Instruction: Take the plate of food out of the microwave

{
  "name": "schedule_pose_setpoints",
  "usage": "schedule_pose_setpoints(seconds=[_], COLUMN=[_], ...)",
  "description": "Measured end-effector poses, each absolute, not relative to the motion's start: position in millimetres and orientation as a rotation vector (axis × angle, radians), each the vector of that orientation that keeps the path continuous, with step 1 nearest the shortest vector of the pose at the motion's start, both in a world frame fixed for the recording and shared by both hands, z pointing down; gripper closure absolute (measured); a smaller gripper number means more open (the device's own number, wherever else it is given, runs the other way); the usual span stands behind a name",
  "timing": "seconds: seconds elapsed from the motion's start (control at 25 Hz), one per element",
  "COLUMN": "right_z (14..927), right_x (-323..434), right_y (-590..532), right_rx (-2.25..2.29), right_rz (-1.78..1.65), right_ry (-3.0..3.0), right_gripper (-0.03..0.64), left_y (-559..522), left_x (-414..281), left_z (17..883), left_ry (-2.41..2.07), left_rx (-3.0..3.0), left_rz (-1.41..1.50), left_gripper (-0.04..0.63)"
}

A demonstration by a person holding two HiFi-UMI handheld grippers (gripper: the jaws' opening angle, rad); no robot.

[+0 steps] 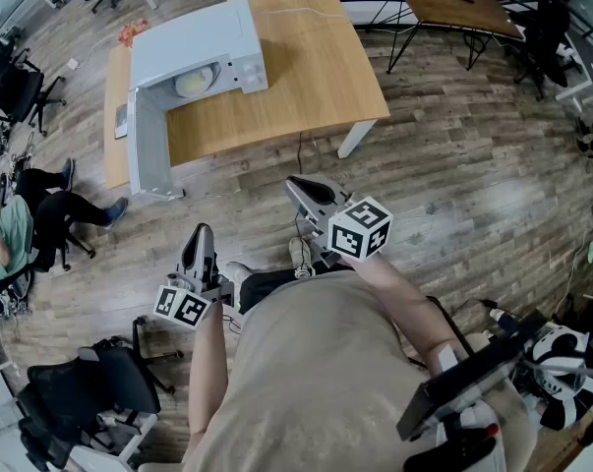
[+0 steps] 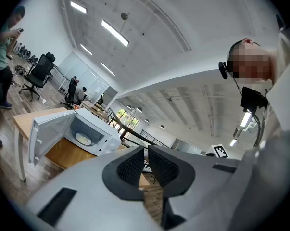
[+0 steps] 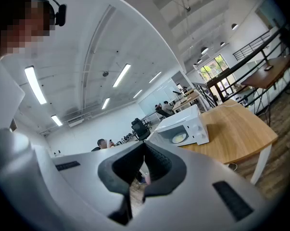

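Left hand-held gripper (image 1: 201, 232): your jaws sit together with nothing between them. It hangs low in the frame, close to your body.
Right hand-held gripper (image 1: 294, 182): its jaws are likewise closed and empty. It sits at centre frame, well apart from the table (image 1: 316, 77).
Plate of food (image 1: 193, 84): it lies inside the microwave (image 1: 203, 42) at the upper left of the frame, on the table's left end, and is not yet touched.
Door (image 1: 147, 136): it is swung wide toward you, so the cavity is free to enter.
Step in hand: this looks like the approach, since you stand well back from the opening.
How to do it well: step in and square up to the cavity. Spread the jaws before you enter, go in level and low, take the plate's near rim, and keep clear of the door's edge.
Watch for: a one-sided grip may tip the plate. Bringing the other hand-held gripper to the opposite rim would probably steady it as you draw it straight out.
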State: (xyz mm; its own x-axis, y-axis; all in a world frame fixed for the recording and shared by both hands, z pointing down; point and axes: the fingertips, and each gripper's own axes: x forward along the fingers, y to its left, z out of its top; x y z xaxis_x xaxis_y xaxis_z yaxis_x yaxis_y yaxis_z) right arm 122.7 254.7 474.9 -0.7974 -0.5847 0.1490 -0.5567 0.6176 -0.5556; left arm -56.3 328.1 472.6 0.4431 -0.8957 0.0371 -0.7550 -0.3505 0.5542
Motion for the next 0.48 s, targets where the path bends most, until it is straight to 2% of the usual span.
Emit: schedule_pose_setpoints(seconds=[0.28,0.32,0.4,0.48], right_z=[475.6,473.1,470.0,470.0], right_x=[115.0,111.2,104.5,102.0], right_y=[249.1,251.5,256.7,259.4], right_rx=[-0.85,-0.792,-0.706,-0.676], right_rz=[-0.969,-0.982,-1.0,-1.004], right_ry=[2.79,2.787,2.789,2.789], right_gripper=[0.607,0.594,0.521,0.518], left_y=[318.3,317.4,316.1,314.8], left_x=[-57.8,-58.0,-57.5,-55.9], left_z=[476.3,477.5,479.7,481.1], left_ry=[-1.398,-1.399,-1.4,-1.401], left_rx=[2.19,2.185,2.176,2.173], left_rz=[-0.378,-0.378,-0.375,-0.367], left_gripper=[0.588,0.588,0.588,0.588])
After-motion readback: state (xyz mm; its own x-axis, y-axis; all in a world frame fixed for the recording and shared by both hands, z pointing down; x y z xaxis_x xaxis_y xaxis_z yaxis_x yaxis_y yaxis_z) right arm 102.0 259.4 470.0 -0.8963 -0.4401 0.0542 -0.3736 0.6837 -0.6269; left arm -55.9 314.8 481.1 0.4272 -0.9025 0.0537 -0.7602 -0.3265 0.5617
